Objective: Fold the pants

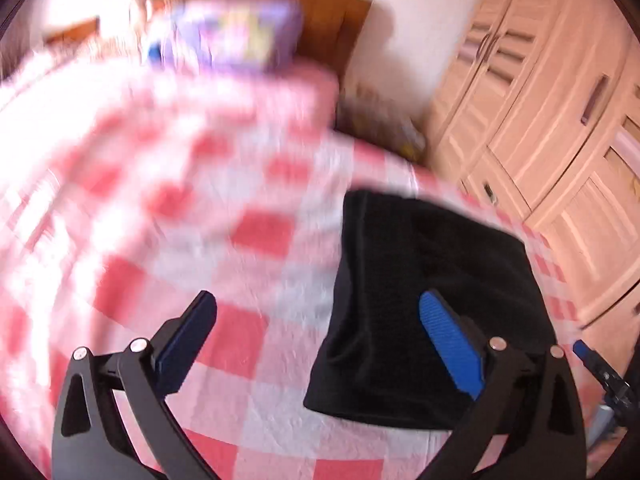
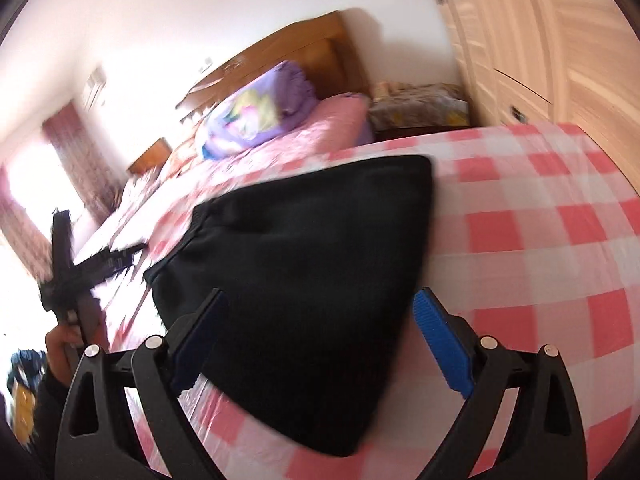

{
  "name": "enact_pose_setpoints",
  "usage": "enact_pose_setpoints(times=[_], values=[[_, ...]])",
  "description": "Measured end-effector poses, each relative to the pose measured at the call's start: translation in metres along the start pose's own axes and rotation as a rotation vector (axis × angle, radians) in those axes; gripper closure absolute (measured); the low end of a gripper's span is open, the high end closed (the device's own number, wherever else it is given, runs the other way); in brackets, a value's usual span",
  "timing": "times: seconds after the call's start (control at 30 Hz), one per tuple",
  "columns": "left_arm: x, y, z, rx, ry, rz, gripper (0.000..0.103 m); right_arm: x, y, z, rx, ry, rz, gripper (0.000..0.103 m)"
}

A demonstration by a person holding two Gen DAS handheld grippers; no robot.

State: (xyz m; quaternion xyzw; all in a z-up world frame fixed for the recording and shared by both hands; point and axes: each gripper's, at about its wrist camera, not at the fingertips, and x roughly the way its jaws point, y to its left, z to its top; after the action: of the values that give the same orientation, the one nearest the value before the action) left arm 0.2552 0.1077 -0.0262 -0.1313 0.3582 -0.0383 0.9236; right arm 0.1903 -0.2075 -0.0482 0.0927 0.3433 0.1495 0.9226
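Fingers of my left gripper stand wide apart and hold nothing in the left wrist view; the black pants lie to the right, already folded into a compact block on the pink-checked bed, near its right edge by the wardrobe. My right-hand finger overlaps the cloth without pinching it. Blur softens the far pillows.

From the right wrist view, my right gripper is equally spread and empty, hovering over the near end of the pants; the left gripper shows far left, away from the cloth. I judge folding nearly finished. Any last tidy would call for closing on a loose edge.
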Motion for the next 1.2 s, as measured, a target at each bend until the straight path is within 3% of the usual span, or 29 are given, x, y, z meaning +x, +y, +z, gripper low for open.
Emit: enact_pose_setpoints(times=[0.07, 0.13, 0.2, 0.27, 0.3, 0.37, 0.4, 0.57, 0.67, 0.8, 0.9, 1.0, 1.2], values=[[-0.017, -0.019, -0.002, 0.031, -0.072, 0.030, 0.001, 0.015, 0.017, -0.007, -0.079, 0.036, -0.073, 0.012], [-0.026, -0.042, -0.010, 0.101, -0.095, -0.072, 0.001, 0.022, 0.032, -0.019, -0.119, 0.077, -0.139, 0.010], [-0.012, -0.065, -0.024, 0.190, -0.029, -0.104, 0.001, 0.024, 0.037, -0.029, -0.138, 0.061, -0.177, 0.004], [0.011, -0.081, -0.041, 0.275, 0.035, -0.040, 0.001, 0.020, 0.032, -0.029, -0.106, 0.089, -0.166, 0.004], [0.033, -0.086, -0.051, 0.323, 0.108, 0.030, 0.001, 0.020, 0.033, -0.029, -0.097, 0.105, -0.176, 0.004], [0.027, -0.075, -0.056, 0.290, 0.080, 0.002, 0.001, -0.003, 0.032, -0.029, -0.074, 0.072, -0.190, 0.004], [0.017, -0.071, -0.052, 0.249, 0.066, 0.026, 0.001, -0.019, 0.033, -0.031, -0.064, 0.036, -0.185, 0.004], [-0.063, -0.066, -0.059, 0.182, -0.091, 0.044, 0.001, -0.077, 0.051, -0.048, -0.042, -0.136, -0.270, 0.004], [-0.103, -0.080, -0.077, 0.173, -0.150, 0.116, 0.001, -0.085, 0.063, -0.059, -0.047, -0.128, -0.362, 0.004], [-0.133, -0.094, -0.108, 0.214, -0.220, 0.172, 0.001, -0.083, 0.074, -0.076, -0.070, -0.095, -0.394, 0.004], [-0.137, -0.097, -0.123, 0.234, -0.208, 0.121, 0.001, -0.074, 0.075, -0.091, -0.074, -0.047, -0.399, 0.004], [-0.128, -0.100, -0.135, 0.236, -0.124, 0.060, 0.001, -0.070, 0.074, -0.102, -0.086, -0.031, -0.424, 0.004], [-0.111, -0.104, -0.155, 0.265, -0.086, 0.060, 0.001, -0.067, 0.065, -0.106, -0.061, -0.020, -0.430, 0.004]])
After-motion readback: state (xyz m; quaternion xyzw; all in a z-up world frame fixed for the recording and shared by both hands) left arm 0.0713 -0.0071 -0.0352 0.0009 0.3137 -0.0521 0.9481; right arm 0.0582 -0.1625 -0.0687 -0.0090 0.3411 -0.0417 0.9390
